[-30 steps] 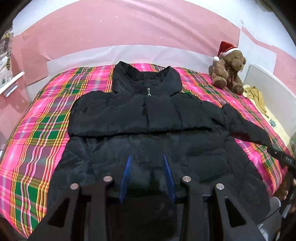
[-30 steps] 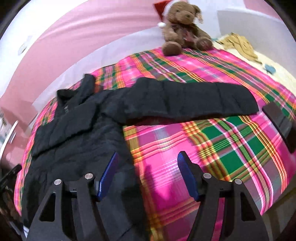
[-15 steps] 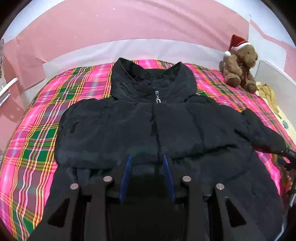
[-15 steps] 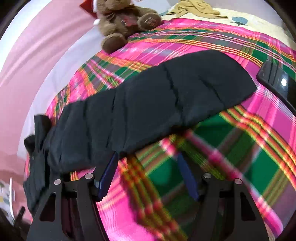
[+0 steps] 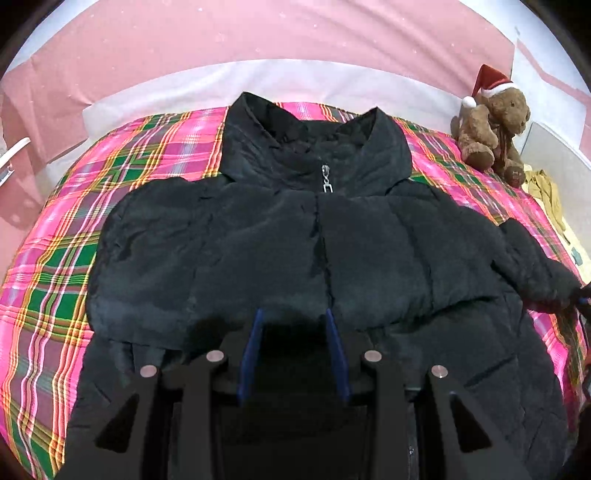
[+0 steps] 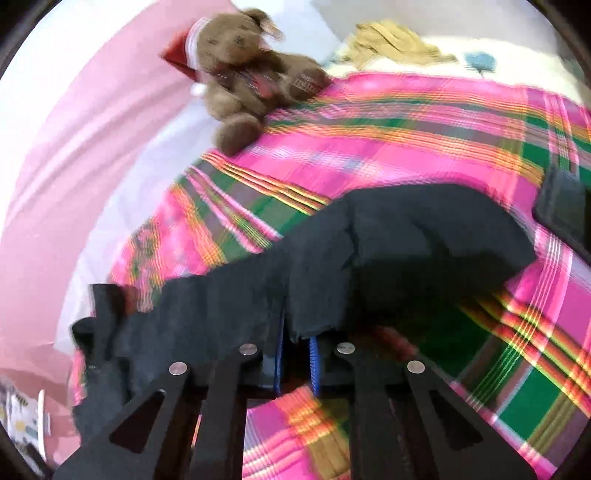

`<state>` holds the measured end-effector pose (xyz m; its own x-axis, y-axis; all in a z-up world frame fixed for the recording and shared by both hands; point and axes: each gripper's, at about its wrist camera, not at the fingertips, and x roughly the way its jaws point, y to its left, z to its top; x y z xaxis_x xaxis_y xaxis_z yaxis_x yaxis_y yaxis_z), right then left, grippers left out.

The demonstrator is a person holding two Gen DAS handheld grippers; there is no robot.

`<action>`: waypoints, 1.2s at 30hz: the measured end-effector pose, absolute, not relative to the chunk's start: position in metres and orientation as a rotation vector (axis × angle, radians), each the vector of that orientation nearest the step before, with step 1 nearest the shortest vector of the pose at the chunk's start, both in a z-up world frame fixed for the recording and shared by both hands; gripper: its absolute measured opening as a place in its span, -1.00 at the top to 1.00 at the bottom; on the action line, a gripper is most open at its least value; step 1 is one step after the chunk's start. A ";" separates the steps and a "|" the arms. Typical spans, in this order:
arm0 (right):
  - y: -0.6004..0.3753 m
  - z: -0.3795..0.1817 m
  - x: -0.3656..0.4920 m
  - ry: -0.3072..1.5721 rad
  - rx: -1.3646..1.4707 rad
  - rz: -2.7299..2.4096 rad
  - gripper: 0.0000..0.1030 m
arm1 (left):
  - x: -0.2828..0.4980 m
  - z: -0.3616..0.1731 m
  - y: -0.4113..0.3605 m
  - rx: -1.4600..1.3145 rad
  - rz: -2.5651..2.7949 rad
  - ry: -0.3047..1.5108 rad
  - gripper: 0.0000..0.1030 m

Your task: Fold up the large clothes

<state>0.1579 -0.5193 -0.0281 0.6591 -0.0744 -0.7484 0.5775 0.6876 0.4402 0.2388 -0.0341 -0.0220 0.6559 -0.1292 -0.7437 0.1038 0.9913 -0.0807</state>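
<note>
Right now a black puffer jacket (image 5: 280, 251) lies front-up on the plaid bedspread (image 5: 66, 258), its collar toward the pink wall (image 5: 258, 33) and its zip pull (image 5: 327, 181) sitting just below the collar. One sleeve (image 5: 192, 266) is folded across the jacket's chest. The other sleeve (image 6: 406, 236) stretches away from the jacket's body over the bedspread, toward the side where a brown teddy bear (image 5: 491, 125) in a red Santa hat sits near the bed's far corner. Beside the bear, further from the jacket, a crumpled yellowish cloth (image 5: 546, 188) lies on a pale surface.

The left gripper (image 5: 293, 325) hovers over the jacket's lower front, its blue fingers (image 5: 251, 350) parted with dark fabric showing in the gap; I cannot tell whether the pads press on anything or simply hang above the cloth.

The right gripper (image 6: 295, 350) has just been closing, and its blue fingers (image 6: 314, 358) now pinch the near edge of the outstretched sleeve, with a fold of black fabric caught between them. The sleeve bunches up around that pinch. A dark flat object (image 6: 565, 210) lies on the bedspread just past the cuff end of the sleeve. That view is blurred, so finer detail of the grip is lost.
</note>
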 end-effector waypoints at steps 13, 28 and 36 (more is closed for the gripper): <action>-0.365 0.124 0.219 0.605 0.487 0.003 0.81 | 0.215 0.012 0.000 -0.101 -0.122 0.759 0.29; -0.168 -0.019 0.322 0.955 0.329 0.294 0.75 | 0.195 0.005 0.080 -0.203 -0.028 0.731 0.29; -0.143 -0.050 0.317 1.035 0.320 0.378 0.00 | 0.198 0.009 0.093 -0.222 -0.018 0.724 0.29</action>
